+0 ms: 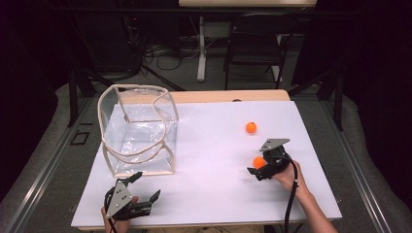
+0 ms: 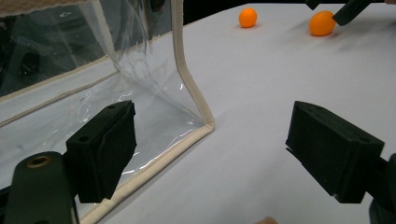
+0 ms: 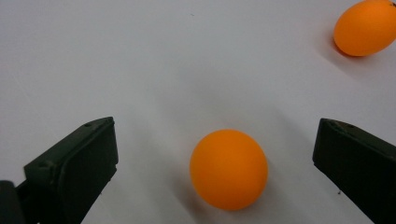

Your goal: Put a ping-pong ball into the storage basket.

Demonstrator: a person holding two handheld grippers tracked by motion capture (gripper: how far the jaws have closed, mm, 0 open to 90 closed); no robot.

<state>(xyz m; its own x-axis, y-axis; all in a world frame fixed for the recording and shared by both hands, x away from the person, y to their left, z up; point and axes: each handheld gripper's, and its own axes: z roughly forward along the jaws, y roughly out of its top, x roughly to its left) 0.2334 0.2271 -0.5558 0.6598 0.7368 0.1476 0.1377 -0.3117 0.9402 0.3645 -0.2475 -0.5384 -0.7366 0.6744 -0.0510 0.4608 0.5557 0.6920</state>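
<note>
Two orange balls lie on the white table sheet [image 1: 209, 145]. The nearer ball [image 1: 259, 162] [image 3: 229, 169] rests on the sheet between the open jaws of my right gripper [image 1: 260, 162] [image 3: 215, 163], touching neither jaw. The farther ball [image 1: 251, 127] [image 3: 365, 27] [image 2: 248, 17] lies beyond it. A clear plastic bag with cream piping [image 1: 138, 131] [image 2: 93, 88] stands open at the left. My left gripper [image 1: 144, 187] [image 2: 210, 149] is open near the bag's front corner, holding nothing. The right gripper's jaw tip [image 2: 348, 11] appears beside the nearer ball [image 2: 322, 23] in the left gripper view.
The sheet's front edge [image 1: 204, 224] runs just below both hands. A black chair [image 1: 255, 43] and a table leg [image 1: 201, 48] stand on the floor beyond the table. Cables [image 1: 165, 53] lie on the floor there.
</note>
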